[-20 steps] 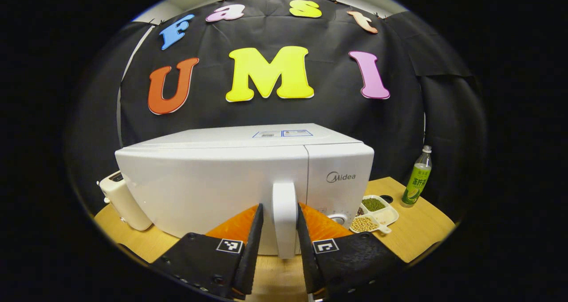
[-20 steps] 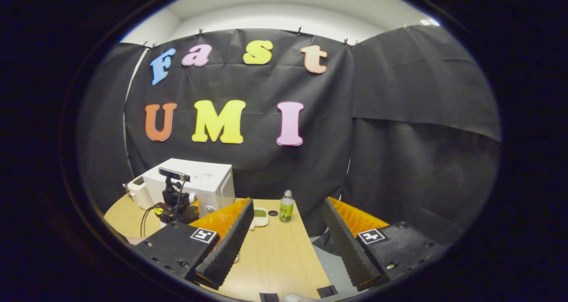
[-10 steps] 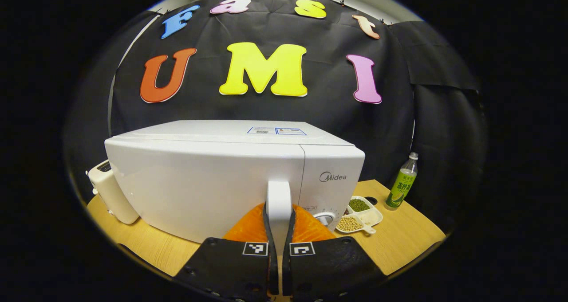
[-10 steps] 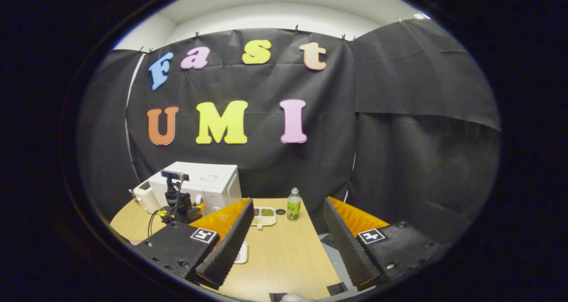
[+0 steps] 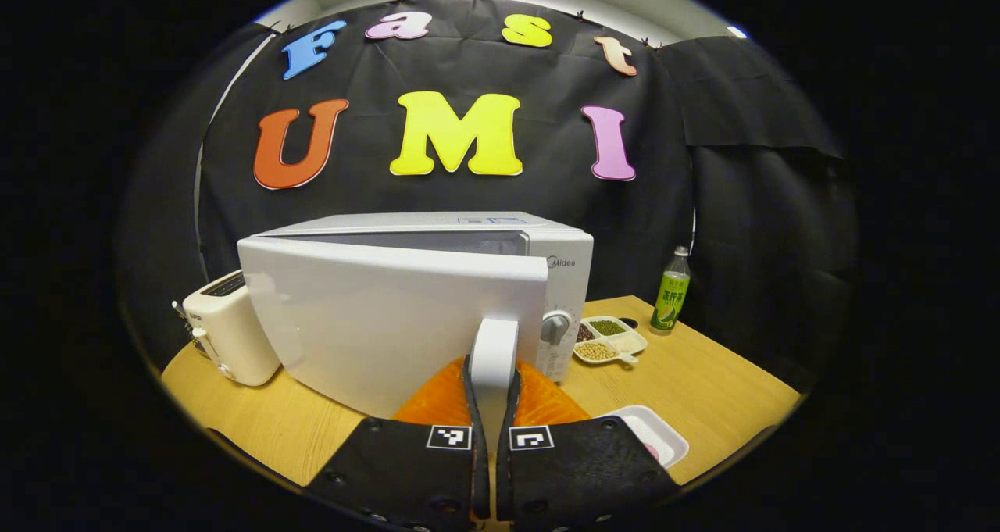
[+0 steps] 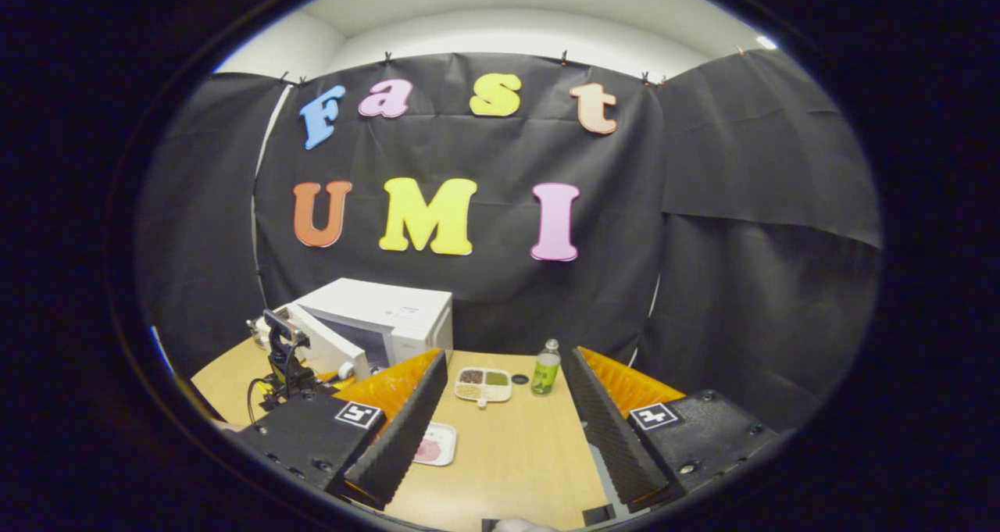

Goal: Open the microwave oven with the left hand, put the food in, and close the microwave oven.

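Fingers of the left gripper are clamped on the white door handle, one pressing each side, at 6 o'clock in the left gripper view. The microwave door stands partly open, swung off the cabinet with a gap showing along its top edge. The right gripper hangs over the counter with its fingers spread wide and nothing between them. The food tray lies on the counter at 7 o'clock in the right gripper view, just beside the right gripper's near finger; in the left gripper view it sits at 4 o'clock, near the swinging door's path.

Risks, as judged: the smooth handle may slip from the clamp if the pull departs from the door's arc; a hard pull may drag the whole microwave across the counter toward the toaster at 9 o'clock; a door opened too little would obstruct loading; the compartment dish and bottle at 3 o'clock stand well apart.
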The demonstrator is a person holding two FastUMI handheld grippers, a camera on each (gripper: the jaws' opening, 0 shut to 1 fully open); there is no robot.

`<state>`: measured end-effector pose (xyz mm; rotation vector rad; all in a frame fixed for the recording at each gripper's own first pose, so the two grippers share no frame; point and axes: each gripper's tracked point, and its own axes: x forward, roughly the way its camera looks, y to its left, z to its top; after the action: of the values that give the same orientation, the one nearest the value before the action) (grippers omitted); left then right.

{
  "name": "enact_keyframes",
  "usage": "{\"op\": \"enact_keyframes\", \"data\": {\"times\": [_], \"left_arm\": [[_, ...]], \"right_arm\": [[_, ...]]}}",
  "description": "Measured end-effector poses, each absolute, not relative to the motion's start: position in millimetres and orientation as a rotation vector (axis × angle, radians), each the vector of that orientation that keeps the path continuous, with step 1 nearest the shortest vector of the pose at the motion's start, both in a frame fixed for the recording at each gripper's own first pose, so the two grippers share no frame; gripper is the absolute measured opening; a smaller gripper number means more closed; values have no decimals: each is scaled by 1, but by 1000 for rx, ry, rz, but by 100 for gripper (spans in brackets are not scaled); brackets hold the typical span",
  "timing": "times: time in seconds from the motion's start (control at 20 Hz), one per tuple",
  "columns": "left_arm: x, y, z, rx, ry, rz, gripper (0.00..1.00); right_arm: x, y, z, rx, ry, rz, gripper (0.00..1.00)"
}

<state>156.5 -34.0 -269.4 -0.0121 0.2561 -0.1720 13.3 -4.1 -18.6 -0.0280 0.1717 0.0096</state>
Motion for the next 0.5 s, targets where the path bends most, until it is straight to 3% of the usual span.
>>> {"op": "enact_keyframes", "data": {"times": [0.2, 0.3, 0.4, 0.5], "left_arm": [[118, -6, -271, -10, 289, -135, 11], [101, 9, -271, 18, 300, -112, 13], [86, 28, -269, 43, 302, -80, 19], [76, 49, -268, 42, 310, -47, 30]], "right_arm": [[16, 38, -23, -20, 182, 114, 100], [15, 56, -24, -12, 183, 159, 96], [11, 72, -27, 0, 187, 198, 100], [7, 82, -29, 13, 187, 220, 96]]}}
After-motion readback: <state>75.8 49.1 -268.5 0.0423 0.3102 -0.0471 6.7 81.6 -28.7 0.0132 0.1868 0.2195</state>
